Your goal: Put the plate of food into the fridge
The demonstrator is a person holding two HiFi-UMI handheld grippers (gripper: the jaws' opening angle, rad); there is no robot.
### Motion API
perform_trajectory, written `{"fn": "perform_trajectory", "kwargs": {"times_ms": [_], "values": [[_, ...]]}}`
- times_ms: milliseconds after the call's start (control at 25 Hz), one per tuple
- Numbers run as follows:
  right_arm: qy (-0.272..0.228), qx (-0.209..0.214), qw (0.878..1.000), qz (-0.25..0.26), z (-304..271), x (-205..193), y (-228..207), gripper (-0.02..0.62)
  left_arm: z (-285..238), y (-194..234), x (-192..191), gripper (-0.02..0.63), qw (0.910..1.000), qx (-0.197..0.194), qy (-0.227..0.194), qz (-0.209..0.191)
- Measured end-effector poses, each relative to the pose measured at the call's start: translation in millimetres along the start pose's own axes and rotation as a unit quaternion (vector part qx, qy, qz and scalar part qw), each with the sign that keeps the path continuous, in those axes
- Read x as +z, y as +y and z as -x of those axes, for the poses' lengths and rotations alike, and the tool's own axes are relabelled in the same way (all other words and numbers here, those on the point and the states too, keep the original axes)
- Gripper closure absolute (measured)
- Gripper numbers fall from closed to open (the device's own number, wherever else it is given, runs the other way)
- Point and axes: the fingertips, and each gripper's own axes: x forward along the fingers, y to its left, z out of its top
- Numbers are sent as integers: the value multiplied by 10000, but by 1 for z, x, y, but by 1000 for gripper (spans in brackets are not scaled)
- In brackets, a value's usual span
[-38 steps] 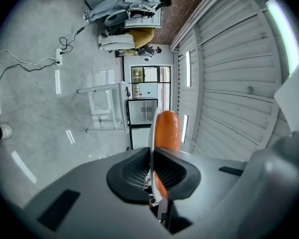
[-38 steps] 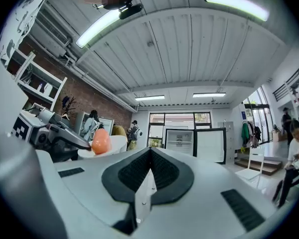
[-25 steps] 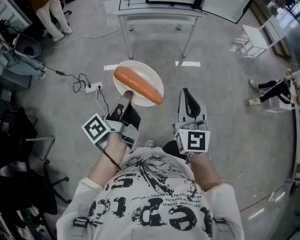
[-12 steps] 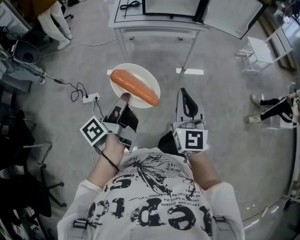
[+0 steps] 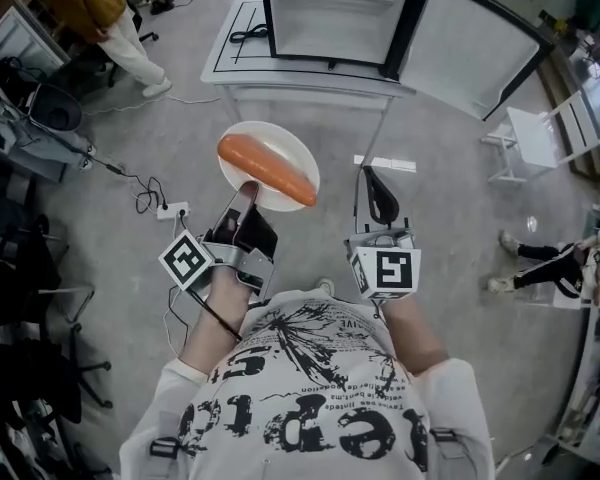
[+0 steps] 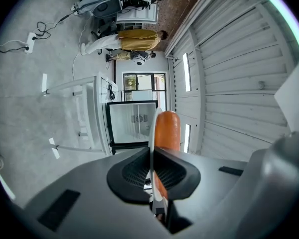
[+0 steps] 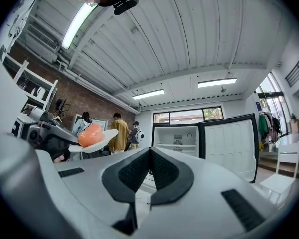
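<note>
White round plate (image 5: 280,141) with the long orange sausage (image 5: 267,169) on it is up in the air, its near rim clamped between the fingers of the left gripper (image 5: 245,196). The left gripper view confirms it: both fingers press on the rim edge-on, with the sausage just beyond them. Right gripper (image 5: 377,190) rides alongside, fingers together with nothing between them, apart from the plate. And we're moving: over the last second the black-framed open fridge (image 5: 330,13) standing on the white table (image 5: 300,76) has slid further into the head view and grown, so the carry is closing in. Its pale interior now sits straight ahead of the left fingers, and its door (image 5: 470,48) is swung wide ahead of the right fingers. The plate hasn't shifted in the grip, and the sausage lies across the middle as it did. I'd call this the approach leg: pick-up done, placing still to come. With the plate held by one edge only, keeping it level matters, or that sausage may roll off the far side before it reaches a shelf.
</note>
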Motion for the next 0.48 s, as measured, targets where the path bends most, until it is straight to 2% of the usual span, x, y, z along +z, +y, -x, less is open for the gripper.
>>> {"fn": "perform_trajectory", "kwargs": {"times_ms": [280, 480], "values": [[118, 52, 9993, -347, -34, -12, -50, 594, -57, 11, -12, 586, 9998, 140, 14, 114], [240, -92, 9990, -367, -61, -29, -77, 594, -96, 23, -2, 586, 9995, 228, 42, 218]]}}
